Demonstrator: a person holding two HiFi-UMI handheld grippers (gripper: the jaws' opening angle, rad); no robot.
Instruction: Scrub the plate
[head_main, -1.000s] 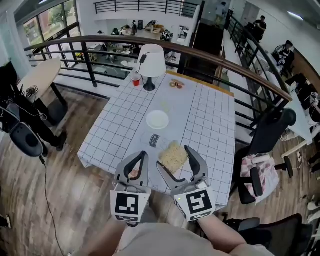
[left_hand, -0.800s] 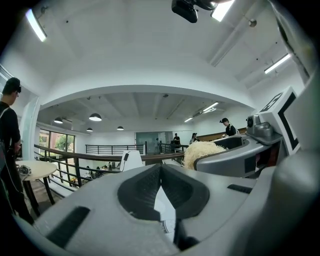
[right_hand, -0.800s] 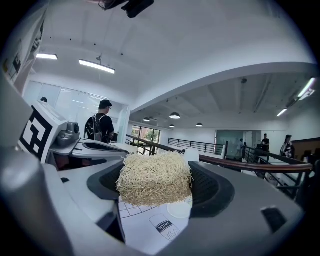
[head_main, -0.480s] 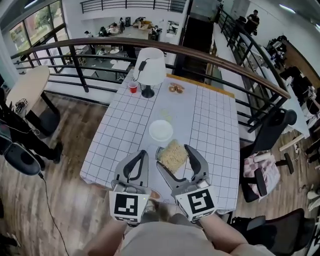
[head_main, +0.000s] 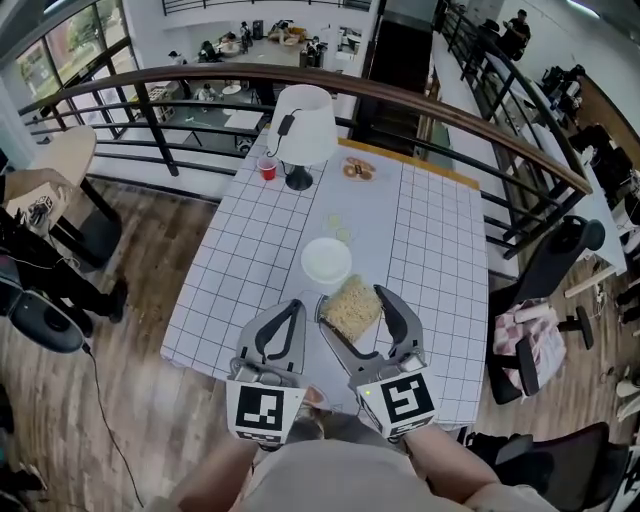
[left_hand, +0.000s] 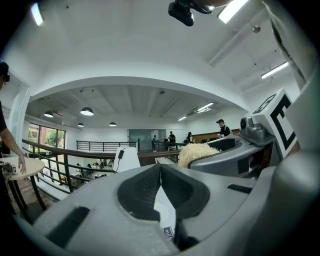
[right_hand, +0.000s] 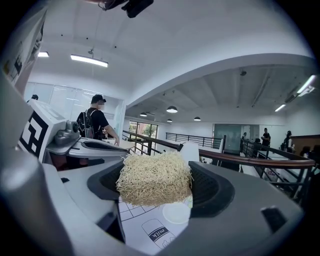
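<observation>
A round white plate (head_main: 326, 262) lies near the middle of the grid-patterned table (head_main: 430, 250); it shows small below the jaws in the right gripper view (right_hand: 176, 212). My right gripper (head_main: 353, 300) (right_hand: 155, 177) is shut on a beige fibrous scrub pad (head_main: 352, 307) (right_hand: 154, 179), held in the air just on the near side of the plate. My left gripper (head_main: 292, 306) (left_hand: 160, 167) hovers beside it on the left, jaws closed together with nothing between them.
A milk carton (right_hand: 159, 231) lies flat on the table before the plate. At the far end stand a white lamp (head_main: 303, 125), a red cup (head_main: 267, 168) and some pastries (head_main: 358, 168). A curved railing (head_main: 450, 110) runs behind; an office chair (head_main: 550, 260) stands right.
Both grippers have come closer to the table. The scrub pad now hangs just short of the plate. Neither gripper's hold has changed.
</observation>
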